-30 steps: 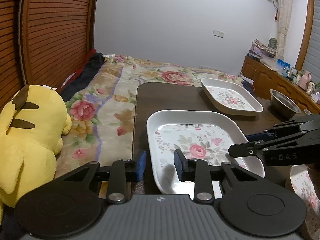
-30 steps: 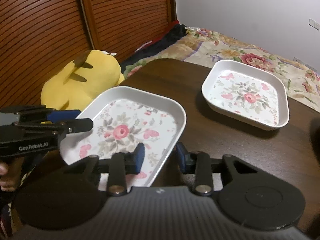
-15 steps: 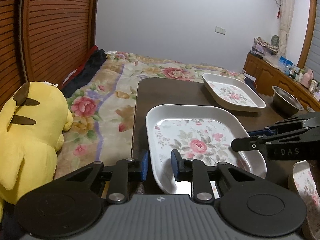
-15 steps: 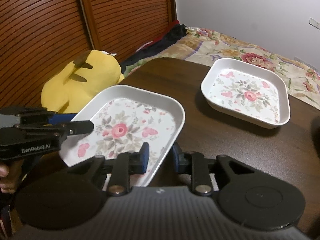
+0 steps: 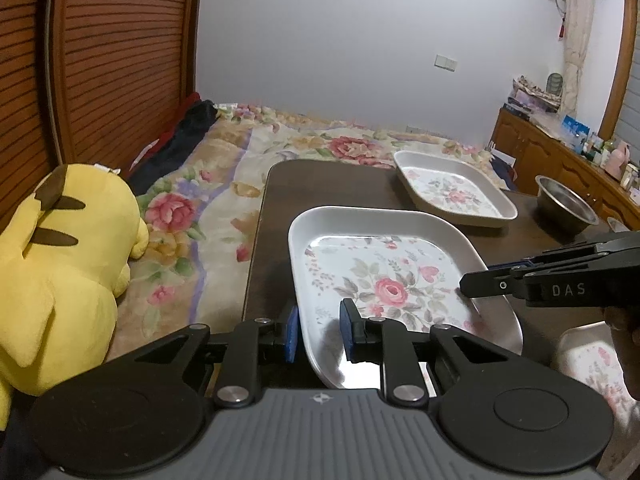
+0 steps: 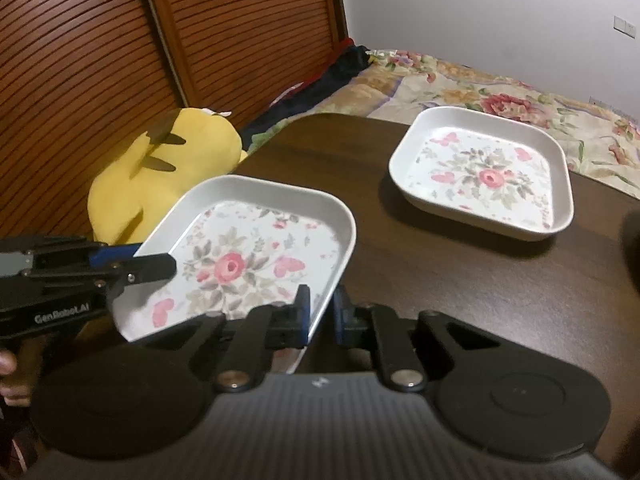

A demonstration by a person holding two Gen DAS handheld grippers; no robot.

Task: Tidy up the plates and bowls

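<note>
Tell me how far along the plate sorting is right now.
Nothing looks stacked yet. In hand: the near floral plate, with the left claw and right claw each closed on an edge; the right's jaws have just been closing. Left: the far floral plate, the steel bowl and another floral dish lie apart.

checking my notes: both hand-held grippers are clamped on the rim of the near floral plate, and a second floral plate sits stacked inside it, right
Not quite. The second floral plate is not stacked inside; the right wrist view shows it apart, farther back on the table. The rest holds: the left hand-held gripper and right hand-held gripper clamp the near floral plate by its rim.
</note>
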